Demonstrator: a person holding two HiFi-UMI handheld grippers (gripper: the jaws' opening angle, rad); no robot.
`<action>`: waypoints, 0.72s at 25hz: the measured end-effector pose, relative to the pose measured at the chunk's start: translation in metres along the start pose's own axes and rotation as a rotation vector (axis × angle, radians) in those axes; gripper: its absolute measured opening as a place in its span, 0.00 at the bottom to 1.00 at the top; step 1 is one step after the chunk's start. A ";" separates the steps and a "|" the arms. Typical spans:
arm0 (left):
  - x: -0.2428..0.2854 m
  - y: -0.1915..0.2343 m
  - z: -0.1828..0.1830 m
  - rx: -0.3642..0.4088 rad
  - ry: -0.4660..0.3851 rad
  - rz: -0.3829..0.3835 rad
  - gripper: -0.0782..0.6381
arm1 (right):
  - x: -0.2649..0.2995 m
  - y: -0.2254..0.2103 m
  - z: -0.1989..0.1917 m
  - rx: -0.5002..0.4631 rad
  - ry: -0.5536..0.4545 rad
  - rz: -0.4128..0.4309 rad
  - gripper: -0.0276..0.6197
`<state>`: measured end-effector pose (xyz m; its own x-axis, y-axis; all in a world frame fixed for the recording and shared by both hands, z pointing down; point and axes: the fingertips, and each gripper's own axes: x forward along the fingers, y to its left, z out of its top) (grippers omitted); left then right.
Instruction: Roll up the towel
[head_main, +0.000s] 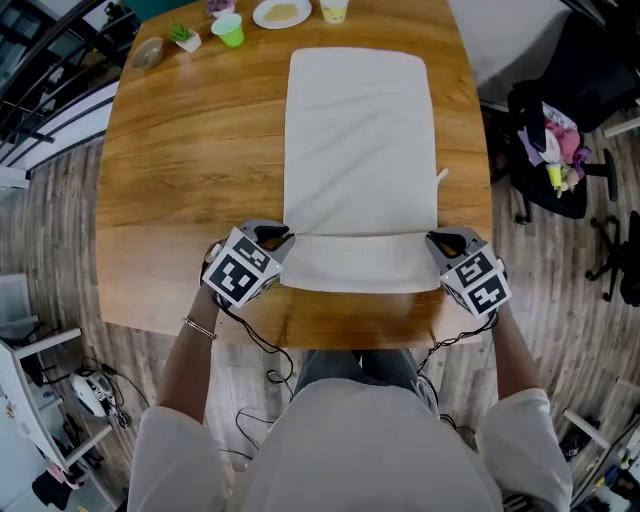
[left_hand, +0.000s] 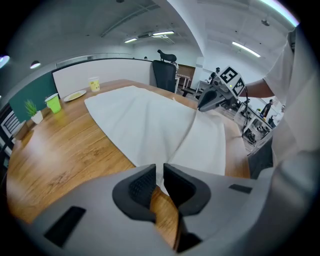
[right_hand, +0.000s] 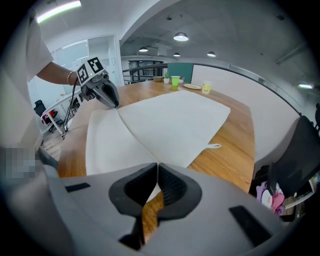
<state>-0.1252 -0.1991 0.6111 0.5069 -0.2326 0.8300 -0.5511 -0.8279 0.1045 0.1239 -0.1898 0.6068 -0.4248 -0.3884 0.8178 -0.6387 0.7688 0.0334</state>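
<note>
A white towel (head_main: 360, 140) lies lengthwise on the wooden table (head_main: 180, 180). Its near end is folded over into a flap (head_main: 355, 262) by the front edge. My left gripper (head_main: 283, 238) sits at the fold's left corner, and in the left gripper view (left_hand: 159, 170) a thin strip of towel (left_hand: 150, 115) fills the narrow slit between the jaws. My right gripper (head_main: 434, 240) is at the fold's right corner. In the right gripper view (right_hand: 157, 167) its tips meet on the towel's edge (right_hand: 165, 120). Both grippers point steeply down.
At the table's far end stand a green cup (head_main: 228, 30), a plate (head_main: 281, 13), a yellow cup (head_main: 333, 9), a small potted plant (head_main: 184, 37) and a bowl (head_main: 147, 52). A black office chair (head_main: 560, 140) with clutter stands right of the table. The towel's hanging loop (head_main: 441, 176) sticks out on its right side.
</note>
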 end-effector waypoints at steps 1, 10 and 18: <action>0.000 0.004 0.000 -0.020 -0.010 0.013 0.18 | 0.002 -0.002 -0.001 0.006 0.002 -0.016 0.06; -0.035 -0.009 0.000 0.012 -0.043 0.017 0.28 | -0.023 -0.015 0.003 0.067 -0.070 -0.130 0.23; -0.036 -0.105 -0.017 0.374 0.101 -0.133 0.31 | -0.056 0.053 -0.006 -0.117 -0.021 0.043 0.29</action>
<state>-0.0969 -0.0948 0.5796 0.4794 -0.0754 0.8744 -0.1964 -0.9802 0.0232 0.1182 -0.1245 0.5662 -0.4643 -0.3635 0.8076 -0.5409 0.8384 0.0664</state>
